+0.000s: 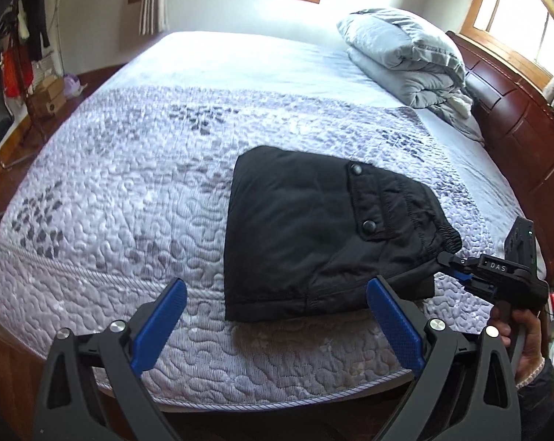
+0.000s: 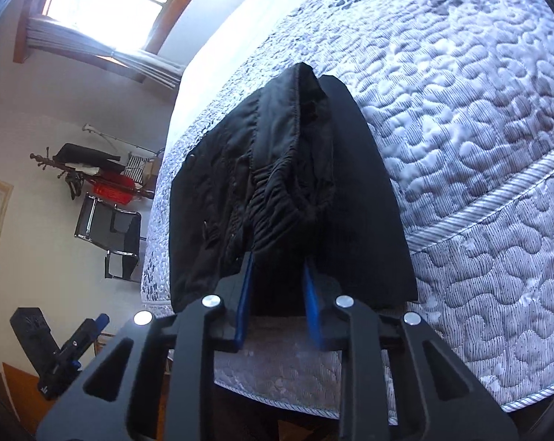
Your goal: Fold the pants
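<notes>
Here, folded pants (image 1: 313, 231) near bed (image 1: 130, 191) edge, right gripper (image 2: 279, 275) at waistband

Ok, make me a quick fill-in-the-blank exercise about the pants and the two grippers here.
1. The pants lie folded on the ____.
2. The pants are ____ in colour.
3. The left gripper is ____, holding nothing.
4. The right gripper is at the elastic ____ of the pants.

Missing words: bed; black; open; waistband

Bare quilted bed (image 1: 111, 191) lies wide to the left of the folded pants (image 1: 313, 235) — free passage there. The rolled duvet (image 1: 405, 55) and wooden headboard (image 1: 526, 128) close off the far right side.
</notes>
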The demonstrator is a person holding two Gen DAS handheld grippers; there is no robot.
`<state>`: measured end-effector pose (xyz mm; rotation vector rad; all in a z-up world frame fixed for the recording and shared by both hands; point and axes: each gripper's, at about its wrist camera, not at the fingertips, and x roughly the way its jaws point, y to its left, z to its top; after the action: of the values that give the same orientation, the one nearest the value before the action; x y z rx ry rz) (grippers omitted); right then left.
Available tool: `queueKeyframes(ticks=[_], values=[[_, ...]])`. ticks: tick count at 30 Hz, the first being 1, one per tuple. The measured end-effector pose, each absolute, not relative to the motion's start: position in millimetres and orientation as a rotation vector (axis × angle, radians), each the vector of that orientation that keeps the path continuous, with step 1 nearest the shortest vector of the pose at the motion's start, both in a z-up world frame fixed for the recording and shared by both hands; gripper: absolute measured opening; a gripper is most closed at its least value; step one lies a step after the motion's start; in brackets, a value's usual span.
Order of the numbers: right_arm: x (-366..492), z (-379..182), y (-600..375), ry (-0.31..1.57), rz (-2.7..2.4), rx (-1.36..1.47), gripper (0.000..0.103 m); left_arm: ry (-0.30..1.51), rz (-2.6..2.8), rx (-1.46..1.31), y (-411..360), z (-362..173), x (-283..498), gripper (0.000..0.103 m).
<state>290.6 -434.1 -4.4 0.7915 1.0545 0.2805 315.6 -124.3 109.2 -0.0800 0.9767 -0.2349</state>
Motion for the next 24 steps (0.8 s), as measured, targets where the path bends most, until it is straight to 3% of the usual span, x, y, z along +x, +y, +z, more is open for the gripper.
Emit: queueKeyframes(ticks=[15, 24], values=[[297, -32, -434, 1.121, 0.256, 0.783, 0.027, 0.912, -0.264, -0.014, -142, 128, 317, 0.099], [296, -4, -457, 1.061, 0.236, 0.792, 0.049, 0.929, -0.256, -0.004, -145, 119, 337, 0.099]])
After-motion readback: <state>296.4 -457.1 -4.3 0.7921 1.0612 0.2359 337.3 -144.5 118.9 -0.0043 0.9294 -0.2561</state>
